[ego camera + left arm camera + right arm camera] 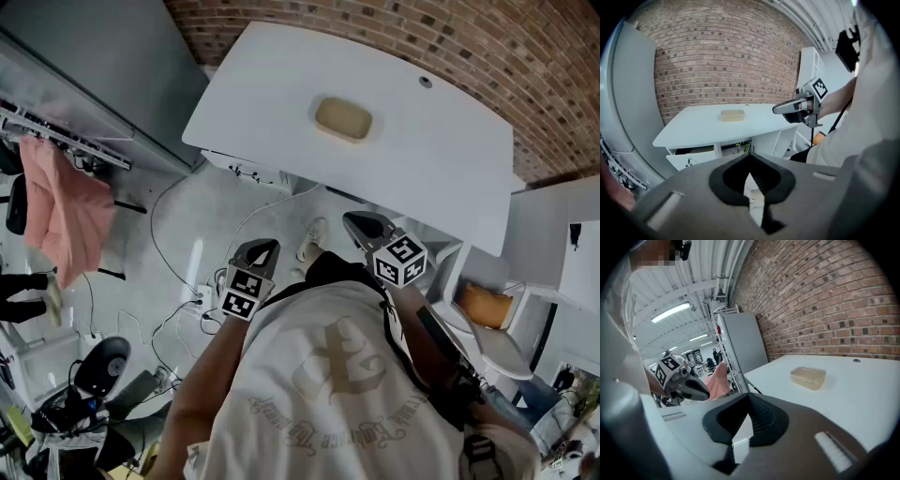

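- Left gripper (261, 251): fingers (693, 201) closed together, nothing between them; lower centre of the head view, short of the worktop edge.
- Right gripper (362, 226): fingers (811, 446) likewise closed and empty; just to the right.
- Translucent beige rectangular plastic box (343, 118): lies on the white worktop (441, 159), upper centre, well apart from both grippers.
- Red-brown brick wall (487, 47): behind the worktop.

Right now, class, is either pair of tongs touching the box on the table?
No: in the head view, left tongs and right tongs hang short of the table, apart from the box.
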Demonstrator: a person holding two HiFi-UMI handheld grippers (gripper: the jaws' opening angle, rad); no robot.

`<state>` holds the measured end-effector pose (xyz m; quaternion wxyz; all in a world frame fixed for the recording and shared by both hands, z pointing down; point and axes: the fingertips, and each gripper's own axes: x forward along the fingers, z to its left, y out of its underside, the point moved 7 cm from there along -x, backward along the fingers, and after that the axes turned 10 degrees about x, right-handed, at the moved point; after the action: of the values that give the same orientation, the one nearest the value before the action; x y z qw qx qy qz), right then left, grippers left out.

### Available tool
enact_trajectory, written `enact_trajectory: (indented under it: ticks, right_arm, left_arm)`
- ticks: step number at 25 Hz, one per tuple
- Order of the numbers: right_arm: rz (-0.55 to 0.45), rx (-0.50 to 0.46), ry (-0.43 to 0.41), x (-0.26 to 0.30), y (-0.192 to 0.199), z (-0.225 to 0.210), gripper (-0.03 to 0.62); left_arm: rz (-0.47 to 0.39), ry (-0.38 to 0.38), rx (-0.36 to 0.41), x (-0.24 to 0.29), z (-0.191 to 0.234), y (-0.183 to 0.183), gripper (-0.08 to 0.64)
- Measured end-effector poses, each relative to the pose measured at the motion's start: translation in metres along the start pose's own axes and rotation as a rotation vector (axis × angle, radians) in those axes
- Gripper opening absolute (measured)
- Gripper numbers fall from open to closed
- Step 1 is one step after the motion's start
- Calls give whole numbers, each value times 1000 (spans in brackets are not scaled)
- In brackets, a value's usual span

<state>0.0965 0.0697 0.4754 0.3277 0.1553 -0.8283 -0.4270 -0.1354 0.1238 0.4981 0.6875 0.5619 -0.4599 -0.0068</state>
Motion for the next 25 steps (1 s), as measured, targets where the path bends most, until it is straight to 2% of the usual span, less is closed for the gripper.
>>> enact_trajectory:
  ticks: [5,11,25]
  right_arm:
    - [15,-31,5,-17,18,25,8]
    - [7,-33,33,-34,30,40,8]
    - [-5,-40,53,-38,24,32,8]
  left_arm:
    - [-22,-13,-42,-22,-18,14,2]
    - [-57,-3,-27,-32,-30,13,2]
    - [-74,-7,-38,-27,-31,11,2]
